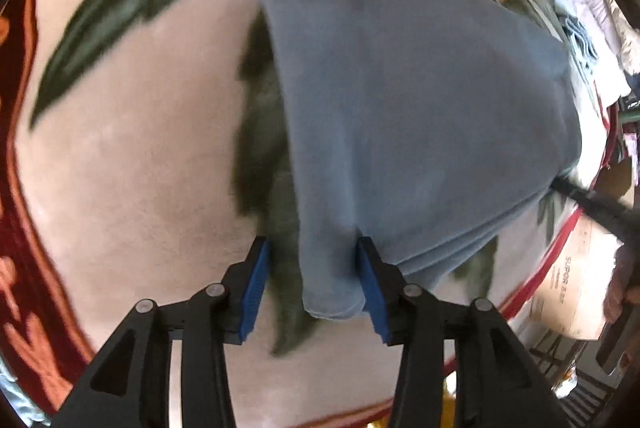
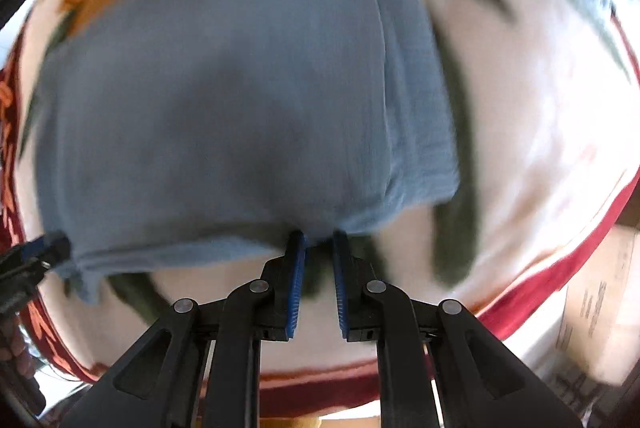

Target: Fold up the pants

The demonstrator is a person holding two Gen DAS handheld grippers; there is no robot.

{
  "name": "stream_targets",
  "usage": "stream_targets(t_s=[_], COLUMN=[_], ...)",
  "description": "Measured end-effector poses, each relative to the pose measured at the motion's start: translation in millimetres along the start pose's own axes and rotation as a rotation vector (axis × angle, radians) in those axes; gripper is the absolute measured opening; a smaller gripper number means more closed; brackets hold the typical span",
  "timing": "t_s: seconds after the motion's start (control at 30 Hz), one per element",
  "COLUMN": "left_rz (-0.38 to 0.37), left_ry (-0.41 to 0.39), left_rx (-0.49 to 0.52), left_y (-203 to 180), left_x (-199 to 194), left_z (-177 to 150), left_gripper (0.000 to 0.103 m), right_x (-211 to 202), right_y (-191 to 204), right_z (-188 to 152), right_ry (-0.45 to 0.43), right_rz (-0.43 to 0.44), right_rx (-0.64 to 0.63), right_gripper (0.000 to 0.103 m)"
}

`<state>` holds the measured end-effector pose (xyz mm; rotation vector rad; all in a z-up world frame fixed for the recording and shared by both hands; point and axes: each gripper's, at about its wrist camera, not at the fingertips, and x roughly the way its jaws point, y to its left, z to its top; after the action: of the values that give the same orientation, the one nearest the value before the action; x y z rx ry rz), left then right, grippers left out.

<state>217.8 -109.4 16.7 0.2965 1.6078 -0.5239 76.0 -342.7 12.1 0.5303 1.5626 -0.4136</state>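
Left wrist view: left gripper [image 1: 314,288] is standing spread, pants [image 1: 400,108] corner lying loose between its pads. Right gripper [image 2: 319,282] is pinching the pants' near edge over the blanket [image 1: 140,148]

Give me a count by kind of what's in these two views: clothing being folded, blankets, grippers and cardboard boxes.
Pants: 1, blue pants
Blankets: 1, flowered blanket under the pants
Grippers: 2, left gripper with a pants corner between its blue pads, right gripper nearly closed at the pants' edge
Cardboard boxes: 1, cardboard box beside the bed
Total: 5
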Motion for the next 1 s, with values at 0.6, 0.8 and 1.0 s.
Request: stream_targets(t_s=[0.6, 0.8, 1.0], left_rz=[0.052, 0.044, -0.005], left_ry=[-0.049, -0.040, -0.144], left_rx=[-0.014, -0.050, 0.033], left_y=[18, 23, 17], left_x=[-21, -17, -53], left_z=[-8, -3, 6], left_gripper=[0.054, 0.061, 0.040], right_x=[-74, -21, -46], right_y=[50, 68, 76], right_z=[-16, 0, -10], right_ry=[-0.213, -0.122, -0.154], right_rz=[0.139, 0.089, 0.112], right_rx=[0.007, -0.029, -0.003], right_gripper=[0.015, 0.015, 0.015])
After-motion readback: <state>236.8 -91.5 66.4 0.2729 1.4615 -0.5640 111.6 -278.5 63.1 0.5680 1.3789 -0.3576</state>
